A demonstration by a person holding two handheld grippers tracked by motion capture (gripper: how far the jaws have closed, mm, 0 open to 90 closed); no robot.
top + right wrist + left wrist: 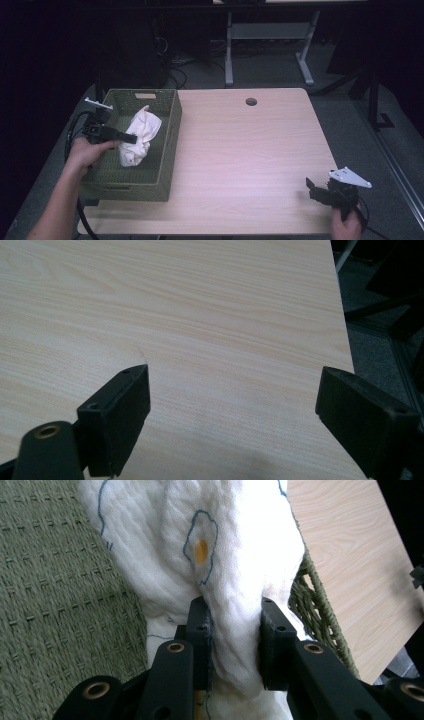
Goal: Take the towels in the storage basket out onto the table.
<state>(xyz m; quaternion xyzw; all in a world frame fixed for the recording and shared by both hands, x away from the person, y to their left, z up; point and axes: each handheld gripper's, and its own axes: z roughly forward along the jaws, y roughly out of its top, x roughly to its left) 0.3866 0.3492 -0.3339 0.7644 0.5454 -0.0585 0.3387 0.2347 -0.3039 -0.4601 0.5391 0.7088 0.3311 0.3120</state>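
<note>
Left gripper (232,645) jaws clamped on bunched white cloth (139,136), cloth inside green woven basket (167,155) at counter (250,160) left edge. Right gripper (232,415) jaws wide apart, nothing between, over bare counter. Grasp done; lift-out and placement apparently left.

You're working at a pale wood counter (250,150) on grey carpet (280,70); a white-legged desk (270,35) is standing behind, the room lying dark.

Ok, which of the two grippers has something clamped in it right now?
The left gripper, over the green basket, pinches the white cloth. The right gripper is open above bare table.
</note>
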